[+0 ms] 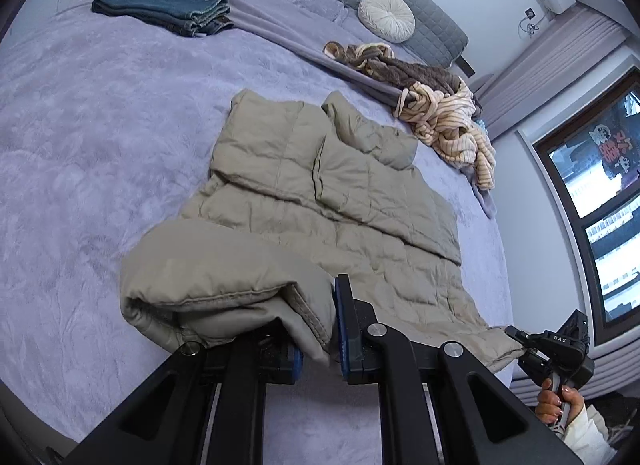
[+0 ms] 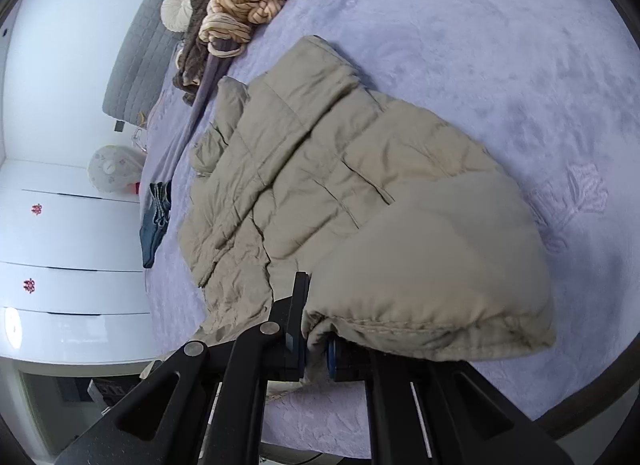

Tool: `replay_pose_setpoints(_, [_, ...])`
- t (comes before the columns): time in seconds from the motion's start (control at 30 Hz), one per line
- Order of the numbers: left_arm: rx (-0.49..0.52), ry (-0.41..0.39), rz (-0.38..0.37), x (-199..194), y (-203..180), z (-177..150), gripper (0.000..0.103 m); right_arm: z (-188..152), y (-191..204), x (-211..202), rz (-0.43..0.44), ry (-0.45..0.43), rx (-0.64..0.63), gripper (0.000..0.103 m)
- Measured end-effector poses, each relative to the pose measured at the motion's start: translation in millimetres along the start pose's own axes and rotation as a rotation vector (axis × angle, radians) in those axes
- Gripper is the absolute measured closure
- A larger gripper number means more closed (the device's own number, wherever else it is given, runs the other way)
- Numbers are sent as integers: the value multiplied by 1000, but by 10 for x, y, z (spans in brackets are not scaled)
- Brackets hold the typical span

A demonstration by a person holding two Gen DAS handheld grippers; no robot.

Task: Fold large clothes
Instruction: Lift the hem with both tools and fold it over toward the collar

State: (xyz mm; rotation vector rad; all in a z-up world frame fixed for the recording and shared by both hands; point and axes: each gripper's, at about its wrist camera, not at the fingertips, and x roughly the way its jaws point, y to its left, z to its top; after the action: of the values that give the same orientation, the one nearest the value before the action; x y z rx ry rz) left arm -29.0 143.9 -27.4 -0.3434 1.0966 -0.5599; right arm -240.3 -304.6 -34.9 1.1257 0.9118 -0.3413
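Hem of the beige quilted puffer jacket [image 1: 320,205] is clamped by both grippers, left [image 1: 316,329] and right [image 2: 316,345]; the fold should be carried level to the collar.

Left gripper [image 1: 318,329]: near finger's pad mostly buried under the jacket [image 1: 304,201] hem. Right gripper [image 2: 318,349]: far finger hidden beneath the rolled hem, only a sliver of blue pad [image 2: 330,353] shows. Right hand [image 1: 554,403] beyond the left gripper is cut off at the frame edge. Window stickers [image 1: 610,147] too blurred to read.
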Motion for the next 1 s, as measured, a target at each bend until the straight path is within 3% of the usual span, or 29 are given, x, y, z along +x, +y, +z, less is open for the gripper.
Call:
replay_pose_setpoints(0.23, [56, -129, 76, 140, -403, 790, 88, 750, 693, 64, 15, -22, -230, 95])
replay_pose_setpoints(0.47, [12, -229, 136, 648, -544, 1654, 88, 1706, 1348, 509, -16, -32, -396, 95])
replay_pose_setpoints(0.7, [43, -159, 226, 1722, -306, 2224, 88, 2367, 1411, 1531, -117, -7, -371, 95])
replay_pose_setpoints(1.0, [53, -44, 331, 2912, 152, 2319, 88, 2675, 984, 2450, -150, -5, -266, 96])
